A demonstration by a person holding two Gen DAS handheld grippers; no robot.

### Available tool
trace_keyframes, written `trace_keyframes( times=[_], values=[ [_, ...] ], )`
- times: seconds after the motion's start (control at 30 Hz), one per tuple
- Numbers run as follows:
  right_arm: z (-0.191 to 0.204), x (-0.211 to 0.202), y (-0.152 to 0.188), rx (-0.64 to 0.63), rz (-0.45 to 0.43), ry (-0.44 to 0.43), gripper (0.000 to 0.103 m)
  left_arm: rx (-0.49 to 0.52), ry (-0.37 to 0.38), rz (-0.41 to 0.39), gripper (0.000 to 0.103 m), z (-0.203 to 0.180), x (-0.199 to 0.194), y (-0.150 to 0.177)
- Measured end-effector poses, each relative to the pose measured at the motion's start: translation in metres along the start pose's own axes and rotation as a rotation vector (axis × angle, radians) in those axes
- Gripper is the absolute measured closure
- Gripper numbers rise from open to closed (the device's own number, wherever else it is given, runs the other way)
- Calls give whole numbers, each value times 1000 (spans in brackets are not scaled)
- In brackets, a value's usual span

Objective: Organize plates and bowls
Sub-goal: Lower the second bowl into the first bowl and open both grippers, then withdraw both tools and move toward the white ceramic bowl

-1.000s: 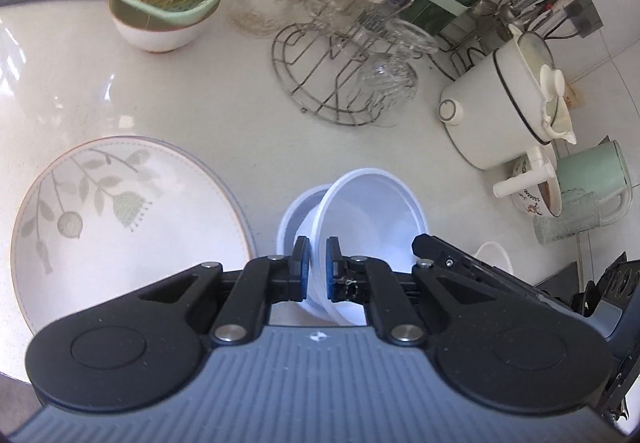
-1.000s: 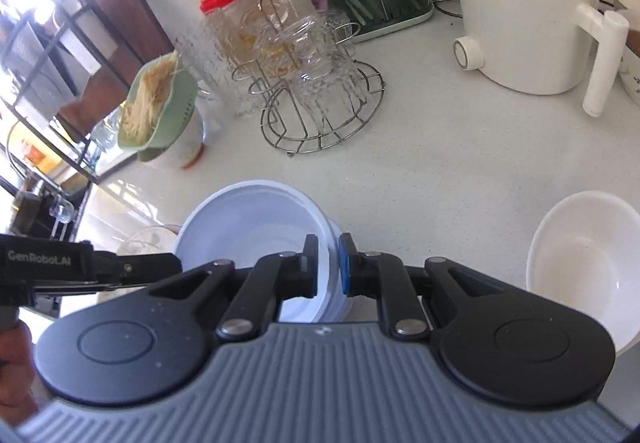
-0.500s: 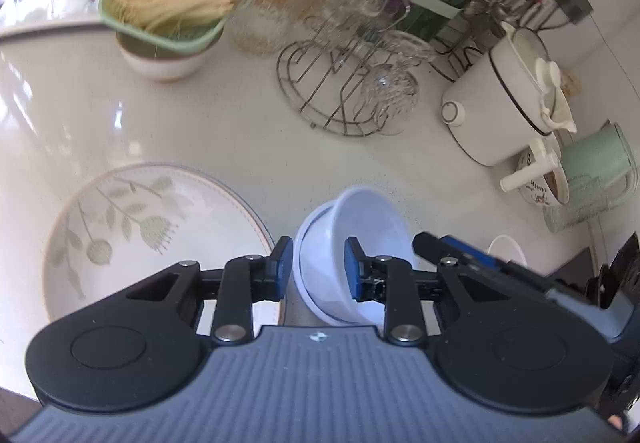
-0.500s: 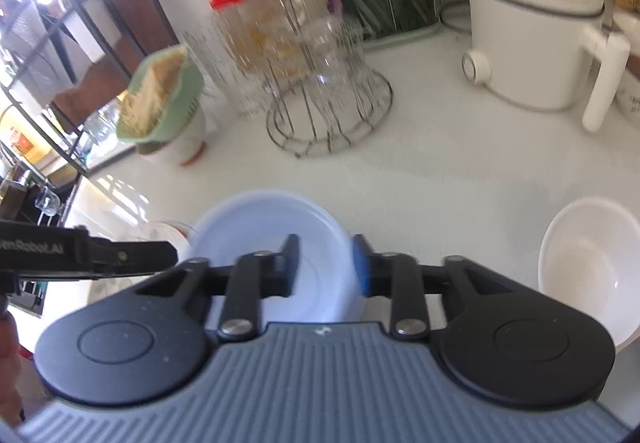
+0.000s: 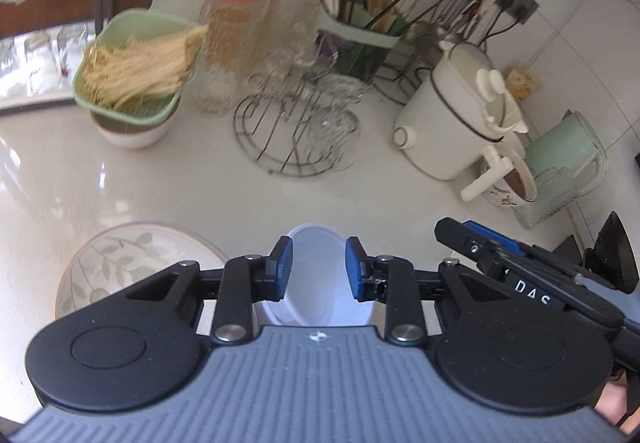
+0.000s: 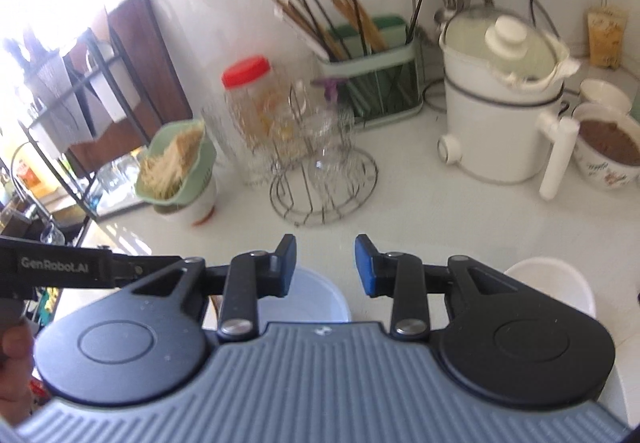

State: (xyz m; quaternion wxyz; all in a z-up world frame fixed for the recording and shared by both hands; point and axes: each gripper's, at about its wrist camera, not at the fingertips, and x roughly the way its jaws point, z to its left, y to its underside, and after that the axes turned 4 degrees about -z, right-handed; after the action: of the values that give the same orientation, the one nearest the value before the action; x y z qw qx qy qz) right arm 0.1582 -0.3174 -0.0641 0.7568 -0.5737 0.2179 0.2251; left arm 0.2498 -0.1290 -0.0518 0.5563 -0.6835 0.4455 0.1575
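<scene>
The left hand-held gripper (image 5: 317,267) and right hand-held gripper (image 6: 325,266) are both hanging part-open, gripping nothing. The nested white bowls (image 5: 316,283) are sitting on the desk (image 5: 160,179) below them, just beside the leaf-patterned plate (image 5: 120,263).

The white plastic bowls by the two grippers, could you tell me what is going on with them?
A person holds a gripper in each hand above a kitchen counter. Both the left gripper and the right gripper are open and hold nothing. The nested white bowls sit on the counter beside a leaf-patterned plate; another white bowl waits alone.
</scene>
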Motion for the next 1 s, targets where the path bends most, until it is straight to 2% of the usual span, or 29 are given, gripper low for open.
trace_keyframes(
  times=[0.4,1.0],
  values=[
    [-2,-41,-3,-19,-121,56,68,96,29,-29,70,-35,-9,3],
    [-35,-79,21,29,-188,220,68,214,74,5,70,-87,5,24]
  ],
)
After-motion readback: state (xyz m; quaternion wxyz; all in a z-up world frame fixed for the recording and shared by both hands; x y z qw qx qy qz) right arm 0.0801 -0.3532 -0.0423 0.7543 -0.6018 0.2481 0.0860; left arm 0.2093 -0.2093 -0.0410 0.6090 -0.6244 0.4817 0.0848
